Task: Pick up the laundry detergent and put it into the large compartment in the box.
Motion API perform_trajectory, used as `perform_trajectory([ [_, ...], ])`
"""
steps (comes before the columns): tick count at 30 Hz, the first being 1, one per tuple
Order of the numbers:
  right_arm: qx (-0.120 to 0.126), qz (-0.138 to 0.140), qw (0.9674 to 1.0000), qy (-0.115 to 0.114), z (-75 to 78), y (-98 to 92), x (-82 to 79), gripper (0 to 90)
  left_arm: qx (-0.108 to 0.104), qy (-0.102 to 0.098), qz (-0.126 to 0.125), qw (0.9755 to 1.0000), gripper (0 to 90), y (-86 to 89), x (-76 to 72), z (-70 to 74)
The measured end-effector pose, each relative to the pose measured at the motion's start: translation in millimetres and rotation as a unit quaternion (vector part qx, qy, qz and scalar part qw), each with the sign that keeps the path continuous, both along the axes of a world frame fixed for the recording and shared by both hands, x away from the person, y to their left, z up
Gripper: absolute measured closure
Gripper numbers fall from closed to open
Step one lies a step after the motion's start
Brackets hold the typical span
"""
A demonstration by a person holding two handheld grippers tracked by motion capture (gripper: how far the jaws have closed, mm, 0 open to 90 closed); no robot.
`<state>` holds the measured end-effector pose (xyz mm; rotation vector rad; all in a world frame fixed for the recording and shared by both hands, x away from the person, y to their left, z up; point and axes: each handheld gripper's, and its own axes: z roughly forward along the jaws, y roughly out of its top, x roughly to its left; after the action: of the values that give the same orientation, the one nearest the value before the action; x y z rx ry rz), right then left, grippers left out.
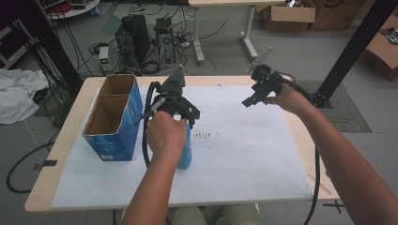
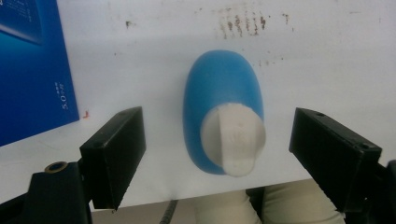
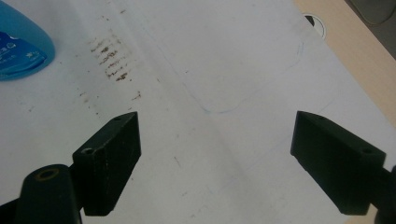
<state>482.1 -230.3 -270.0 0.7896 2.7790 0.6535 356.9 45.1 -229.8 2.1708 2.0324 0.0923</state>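
Two tools gape wide: left (image 2: 219, 154) straddles one blue bottle (image 2: 222, 107), right (image 3: 215, 158) empty.

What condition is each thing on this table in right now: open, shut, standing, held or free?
Blue bottle: upright, white cap on, between open jaws, not gripped.
Blue box: upright, top open, two compartments.
Left gripper: open, above the bottle.
Right gripper: open, holding nothing, above the white sheet.

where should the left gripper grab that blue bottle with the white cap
Judging by its upright pose, come straight down from above and close the left gripper across the blue plastic bottle just under its white flip cap. The open jaws already flank it either side, and the body is oval.
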Motion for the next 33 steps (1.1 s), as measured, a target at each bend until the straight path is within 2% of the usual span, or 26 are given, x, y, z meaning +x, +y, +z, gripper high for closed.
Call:
perform_trajectory([
  [8,-0.002,0.003,1.0,0.0,-1.6,1.8,0.6,15.9,-0.004,0.004,0.001,1.0,19.2,-3.6,1.8,-9.0],
  [14,0.0,0.005,1.0,-0.002,-1.9,2.4,0.4,15.9,0.002,0.01,0.001,1.0,19.2,-7.1,2.8,-16.5],
  [33,0.001,0.003,1.0,0.002,-5.6,1.4,1.2,15.8,0.004,0.023,0.008,0.9997,19.3,-13.6,4.5,-42.9],
])
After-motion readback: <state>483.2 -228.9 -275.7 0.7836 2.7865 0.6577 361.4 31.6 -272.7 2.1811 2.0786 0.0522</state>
